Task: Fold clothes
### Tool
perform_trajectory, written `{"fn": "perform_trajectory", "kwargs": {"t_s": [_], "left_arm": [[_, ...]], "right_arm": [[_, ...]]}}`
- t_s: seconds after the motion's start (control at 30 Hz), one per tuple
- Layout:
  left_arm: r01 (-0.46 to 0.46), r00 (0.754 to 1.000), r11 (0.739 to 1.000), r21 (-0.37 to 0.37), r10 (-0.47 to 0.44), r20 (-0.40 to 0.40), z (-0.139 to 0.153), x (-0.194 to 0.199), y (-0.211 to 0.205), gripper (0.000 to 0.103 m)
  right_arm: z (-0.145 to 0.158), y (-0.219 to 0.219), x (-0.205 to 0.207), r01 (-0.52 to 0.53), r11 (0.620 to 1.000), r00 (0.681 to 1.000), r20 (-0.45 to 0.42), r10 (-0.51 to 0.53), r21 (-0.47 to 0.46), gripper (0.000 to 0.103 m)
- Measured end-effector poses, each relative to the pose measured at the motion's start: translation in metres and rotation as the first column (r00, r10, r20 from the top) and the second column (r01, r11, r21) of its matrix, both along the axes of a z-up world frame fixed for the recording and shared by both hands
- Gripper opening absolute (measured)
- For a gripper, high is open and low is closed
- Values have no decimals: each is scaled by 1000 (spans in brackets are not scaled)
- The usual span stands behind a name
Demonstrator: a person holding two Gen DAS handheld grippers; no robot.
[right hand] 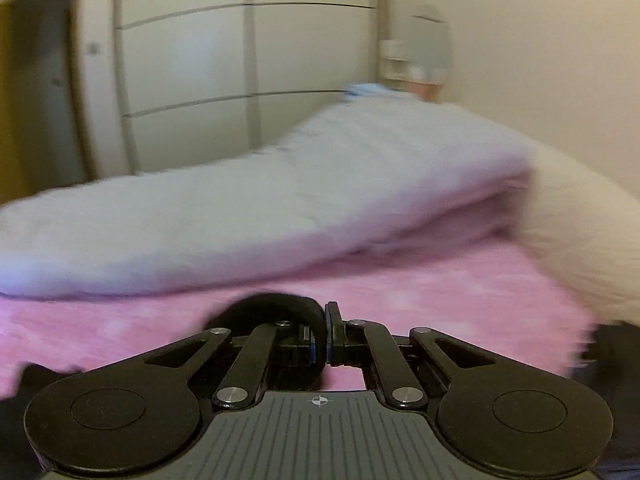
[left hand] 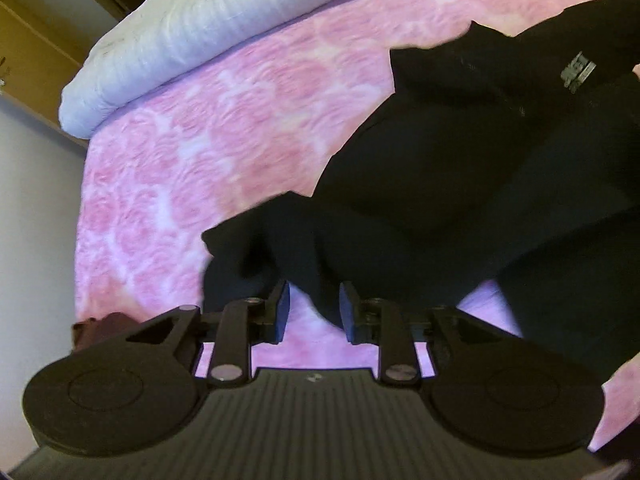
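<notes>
Left wrist view is looking steeply down at a black garment [left hand: 460, 168] lying rumpled on a pink bedspread [left hand: 192, 152], with a pale duvet [left hand: 192, 36] pushed back along the far edge, likely to leave room for folding. The left gripper [left hand: 314, 308] is hanging just over the near edge of the garment with its jaws a little apart; a tongue of black cloth is dangling into the gap beside the right pad, but the pads are not pressing on it, so nothing is being held on this side. A small white logo [left hand: 578, 74] is showing on the upper part of the garment, which suggests the front is facing up. A dark reddish thing [left hand: 100, 328] is peeking out by the gripper's left edge; it is too hidden to name. Right wrist view is blurring, pointing across the bed toward the duvet [right hand: 260, 200] and a pale wardrobe [right hand: 248, 64]. The right gripper [right hand: 322, 338] is sitting with its jaws together, pinching a loop of black cloth [right hand: 272, 308] that is curling over the left finger, probably a corner or sleeve being carried over for a fold. The free left side seems placed to take a second edge.
</notes>
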State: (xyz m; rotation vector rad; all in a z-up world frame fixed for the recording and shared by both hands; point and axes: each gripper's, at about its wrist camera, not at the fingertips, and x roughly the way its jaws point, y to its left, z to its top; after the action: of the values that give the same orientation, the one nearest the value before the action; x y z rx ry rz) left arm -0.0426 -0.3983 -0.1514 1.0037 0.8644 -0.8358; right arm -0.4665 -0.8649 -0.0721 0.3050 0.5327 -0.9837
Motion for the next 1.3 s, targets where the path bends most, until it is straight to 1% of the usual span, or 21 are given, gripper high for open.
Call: {"fn": "perform_trajectory", "kwargs": {"t_s": [0.1, 0.2, 0.23, 0.27, 0.33, 0.37, 0.43, 0.5, 0.57, 0.63, 0.73, 0.83, 0.93, 1.0, 1.07, 1.1, 1.13, 1.17, 1.2, 1.23, 1.3], "left_arm": [[-14, 1000, 999, -35, 13, -18, 8, -20, -20, 33], [-10, 998, 998, -62, 6, -55, 4, -26, -47, 35], [4, 998, 997, -71, -9, -66, 3, -28, -57, 36], [18, 997, 997, -82, -24, -78, 2, -29, -66, 39], [52, 994, 994, -92, -60, -92, -4, -27, -86, 40], [61, 993, 992, -107, -72, -98, -8, -22, -98, 40], [62, 988, 987, -146, -81, -132, -18, -6, -123, 40], [61, 981, 982, -180, -92, -171, -29, 10, -148, 41], [83, 970, 978, -192, -124, -208, -46, 24, -177, 41], [109, 958, 974, -196, -156, -242, -66, 37, -204, 41], [164, 935, 969, -183, -212, -284, -98, 50, -238, 41], [223, 911, 963, -153, -262, -319, -128, 58, -257, 41], [268, 881, 956, -121, -294, -370, -152, 59, -264, 42], [295, 858, 950, -98, -309, -410, -168, 58, -266, 42], [326, 857, 943, -67, -325, -401, -179, 51, -263, 42], [326, 861, 942, -75, -329, -389, -179, 49, -261, 41], [327, 865, 942, -82, -333, -377, -179, 46, -259, 39], [328, 863, 940, -92, -338, -376, -176, 44, -257, 23], [330, 861, 939, -102, -343, -376, -174, 42, -255, 6], [333, 859, 936, -112, -350, -374, -168, 39, -253, 5], [323, 868, 930, -173, -364, -338, -143, 42, -249, 5]], "right_arm": [[-37, -25, -59, 123, 991, 990, -73, -119, 53, 3], [-83, -46, -96, 215, 963, 969, -156, -189, 164, 4], [-99, -52, -98, 224, 946, 965, -190, -181, 233, 7], [-112, -54, -97, 236, 920, 960, -221, -170, 314, 13], [-137, -56, -94, 258, 847, 951, -278, -137, 465, 41], [-144, -49, -91, 251, 816, 951, -290, -107, 521, 44], [-149, -21, -78, 221, 761, 960, -276, -58, 610, 46], [-148, 9, -53, 133, 721, 975, -219, 26, 680, 46], [-140, 27, -13, -38, 720, 984, -100, 148, 693, 46], [-135, 35, 32, -192, 721, 964, -9, 266, 666, 47], [-142, 34, 104, -407, 694, 890, 86, 448, 593, 48], [-169, 27, 174, -533, 649, 811, 109, 575, 543, 51], [-205, 13, 228, -608, 571, 741, 135, 658, 552, 55], [-230, 6, 256, -625, 517, 708, 146, 691, 586, 55], [-254, 1, 276, -618, 514, 692, 100, 715, 595, 55], [-262, 1, 281, -616, 503, 685, 98, 722, 606, 55], [-269, 0, 281, -608, 493, 692, 111, 713, 622, 55], [-272, -2, 280, -595, 494, 710, 126, 693, 634, 49], [-275, -5, 278, -582, 494, 727, 141, 673, 646, 14], [-275, -6, 276, -574, 497, 740, 151, 656, 651, 12], [-252, -4, 265, -585, 530, 743, 145, 653, 614, 11]]}}
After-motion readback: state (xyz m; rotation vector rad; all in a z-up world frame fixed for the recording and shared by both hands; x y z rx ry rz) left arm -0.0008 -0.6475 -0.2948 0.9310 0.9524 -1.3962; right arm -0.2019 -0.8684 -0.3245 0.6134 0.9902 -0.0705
